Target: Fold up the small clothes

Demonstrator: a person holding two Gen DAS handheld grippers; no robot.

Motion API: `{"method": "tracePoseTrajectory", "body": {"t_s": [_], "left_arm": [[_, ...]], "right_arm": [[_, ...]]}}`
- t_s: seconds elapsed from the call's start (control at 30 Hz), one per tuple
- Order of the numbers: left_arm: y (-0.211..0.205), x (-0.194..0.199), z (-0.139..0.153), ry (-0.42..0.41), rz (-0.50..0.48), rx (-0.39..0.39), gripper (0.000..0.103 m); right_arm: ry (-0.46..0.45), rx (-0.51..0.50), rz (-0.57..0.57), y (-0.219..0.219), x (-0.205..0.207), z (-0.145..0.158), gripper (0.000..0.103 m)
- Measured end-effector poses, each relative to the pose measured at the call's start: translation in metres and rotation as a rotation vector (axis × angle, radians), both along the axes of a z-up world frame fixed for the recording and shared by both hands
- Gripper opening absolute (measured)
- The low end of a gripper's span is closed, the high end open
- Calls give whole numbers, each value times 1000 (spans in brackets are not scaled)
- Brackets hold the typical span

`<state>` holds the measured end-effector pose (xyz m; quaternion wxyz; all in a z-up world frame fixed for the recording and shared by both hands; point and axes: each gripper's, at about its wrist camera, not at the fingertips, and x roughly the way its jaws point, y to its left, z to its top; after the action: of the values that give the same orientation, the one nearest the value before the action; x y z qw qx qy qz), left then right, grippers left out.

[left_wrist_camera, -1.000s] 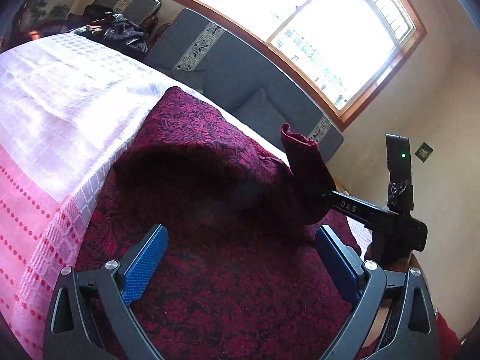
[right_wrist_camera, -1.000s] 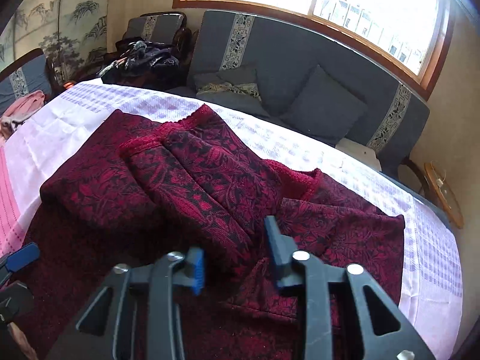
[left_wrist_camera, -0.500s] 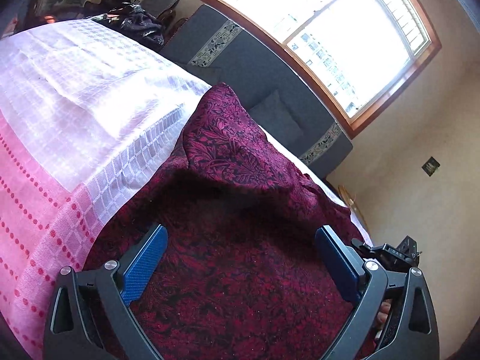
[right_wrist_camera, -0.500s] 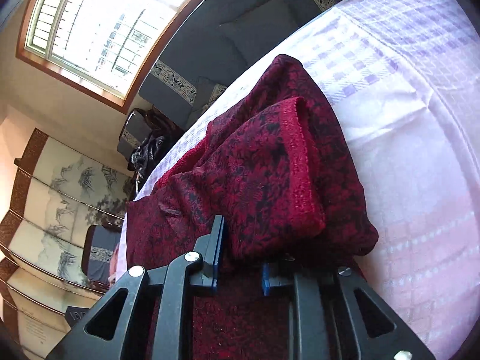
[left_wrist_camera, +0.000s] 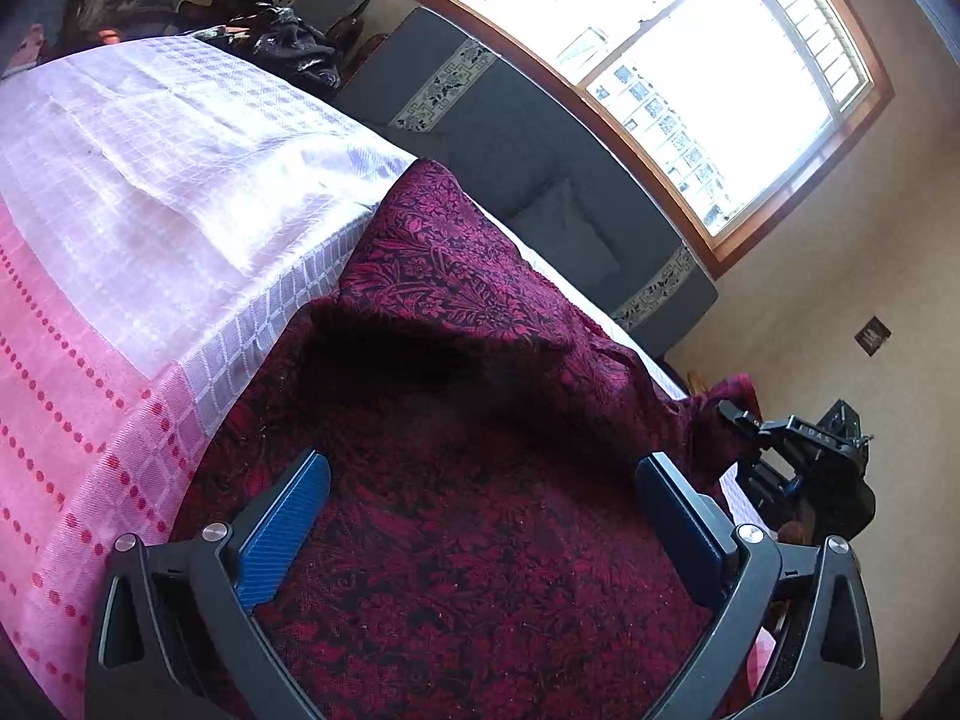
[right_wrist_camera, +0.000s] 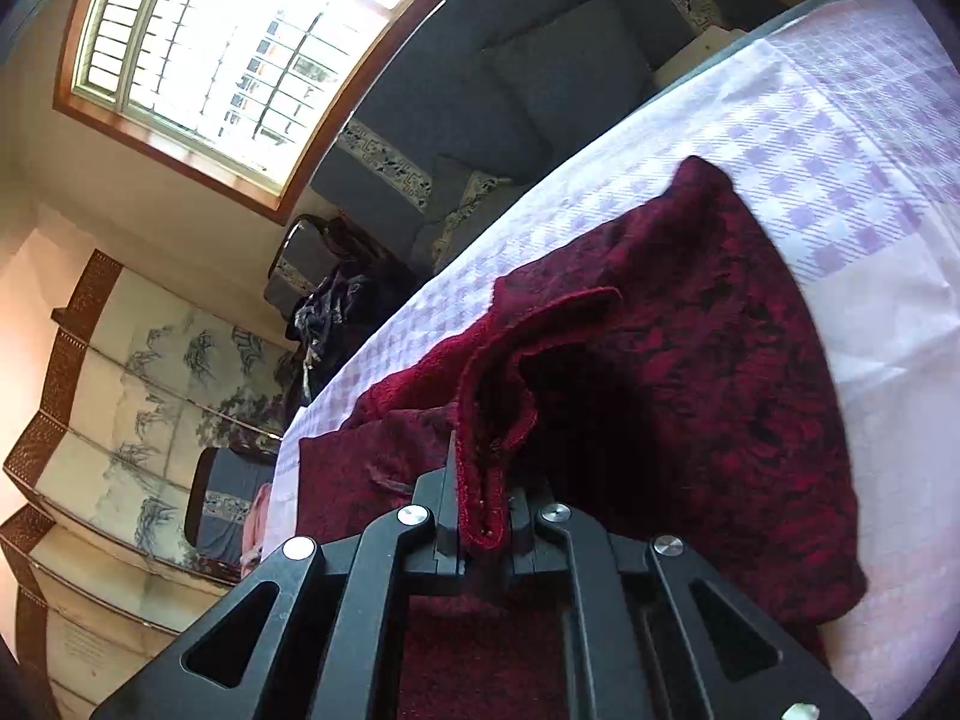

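A dark red patterned garment (left_wrist_camera: 480, 480) lies partly folded on the pink and white checked tablecloth (left_wrist_camera: 150, 228). My left gripper (left_wrist_camera: 480, 516) is open, its blue pads spread just above the cloth and holding nothing. My right gripper (right_wrist_camera: 483, 516) is shut on the garment's hemmed edge (right_wrist_camera: 480, 504), which bunches between its jaws; the folded garment (right_wrist_camera: 690, 396) hangs from it over the cloth. The right gripper also shows at the right in the left wrist view (left_wrist_camera: 804, 450), pulling a fold of the garment outward.
A grey sofa (left_wrist_camera: 540, 150) with cushions stands under a large window behind the table. A heap of dark clothes (left_wrist_camera: 282, 42) lies on a chair at the back left. A painted folding screen (right_wrist_camera: 120, 420) stands at the left. The tablecloth's checked edge (right_wrist_camera: 840, 150) lies beyond the garment.
My right gripper has closed tight on the garment's hem and swung out to the right, drawing the fold with it. My left gripper has stayed open over the cloth.
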<state>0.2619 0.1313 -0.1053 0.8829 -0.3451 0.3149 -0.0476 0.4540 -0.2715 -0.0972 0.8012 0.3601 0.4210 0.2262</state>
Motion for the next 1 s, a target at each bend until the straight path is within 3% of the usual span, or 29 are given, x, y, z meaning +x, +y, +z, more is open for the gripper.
{"method": "tracePoseTrajectory", "body": {"t_s": [0.07,0.13,0.33,0.53,0.63,0.7,0.73,0.83,0.9,1.0], "left_arm": [[0,0,0,2,1,1,102],[0,0,0,3,2,2,102],[-2,1,1,12,1,11,103],[-1,1,1,12,1,8,103],[-1,1,1,12,1,7,103],[-1,2,1,12,1,8,103],[-1,2,1,12,1,9,103],[-1,2,1,13,1,9,103],[-1,2,1,13,-1,10,103],[-1,2,0,16,-9,13,103]], "right_arm": [[-79,-5,84,28,-1,18,8],[-102,-117,52,32,-3,23,8],[-49,-188,-85,-29,-8,3,8],[27,-135,-118,-56,-6,-21,12],[54,-80,-157,-67,-6,-24,19],[48,-83,-199,-76,-11,-20,32],[30,-99,-237,-80,-17,-15,33],[-63,-137,-293,-87,-34,2,33],[-96,-182,-241,-75,-33,10,22],[-53,-310,-149,-47,-22,5,13]]}}
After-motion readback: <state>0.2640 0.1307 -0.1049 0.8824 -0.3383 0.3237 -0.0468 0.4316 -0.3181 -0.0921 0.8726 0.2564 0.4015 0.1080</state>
